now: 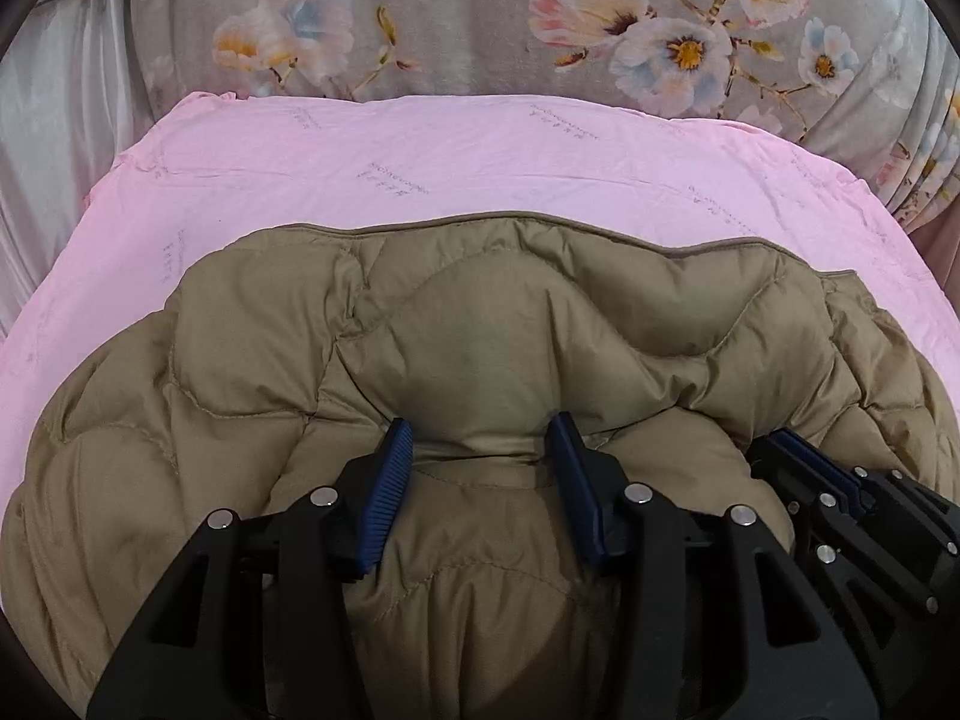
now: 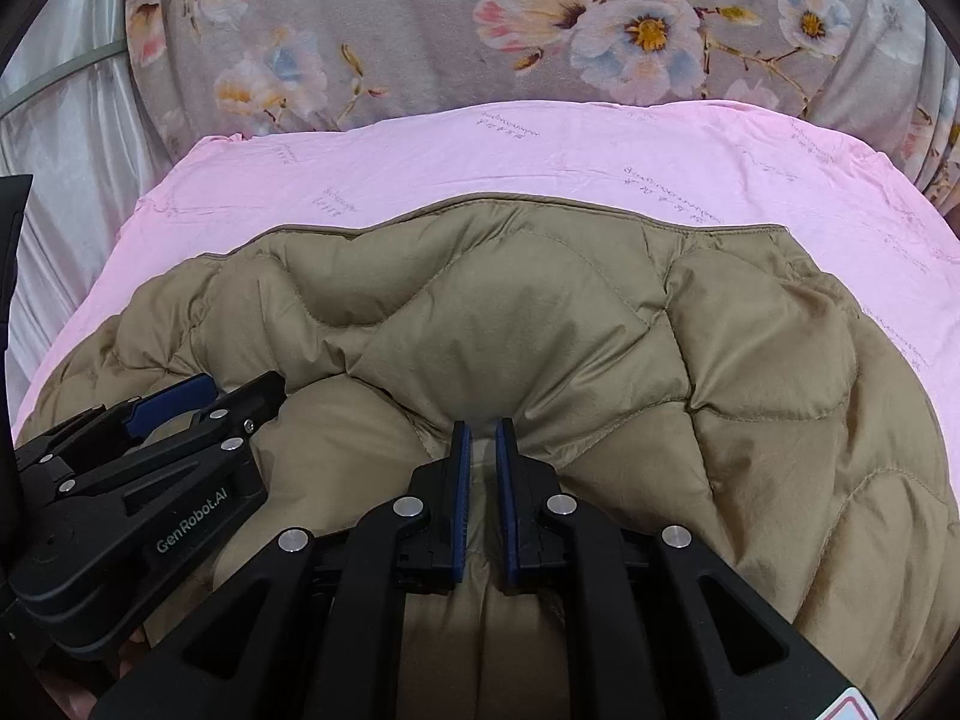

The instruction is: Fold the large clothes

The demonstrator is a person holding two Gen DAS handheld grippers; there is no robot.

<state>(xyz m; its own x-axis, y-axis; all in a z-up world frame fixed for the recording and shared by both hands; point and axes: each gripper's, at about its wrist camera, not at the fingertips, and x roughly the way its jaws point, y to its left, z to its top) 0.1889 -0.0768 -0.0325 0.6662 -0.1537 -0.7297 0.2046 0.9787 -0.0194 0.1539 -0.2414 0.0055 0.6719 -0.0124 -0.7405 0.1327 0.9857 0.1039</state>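
Note:
A tan quilted puffer jacket point(image 1: 480, 324) lies on a pink sheet point(image 1: 420, 168), bunched toward me; it also shows in the right wrist view point(image 2: 540, 324). My left gripper point(image 1: 483, 438) has its blue pads partly apart with a thick fold of jacket between them. My right gripper point(image 2: 483, 438) is nearly shut, pinching a thin fold of the jacket. The right gripper shows at the right edge of the left wrist view point(image 1: 828, 474). The left gripper shows at the left of the right wrist view point(image 2: 180, 402).
The pink sheet point(image 2: 540, 150) covers a bed. Behind it lies a grey floral quilt point(image 1: 480, 18), also in the right wrist view point(image 2: 420, 18). Pale satin fabric point(image 1: 54, 138) hangs at the left.

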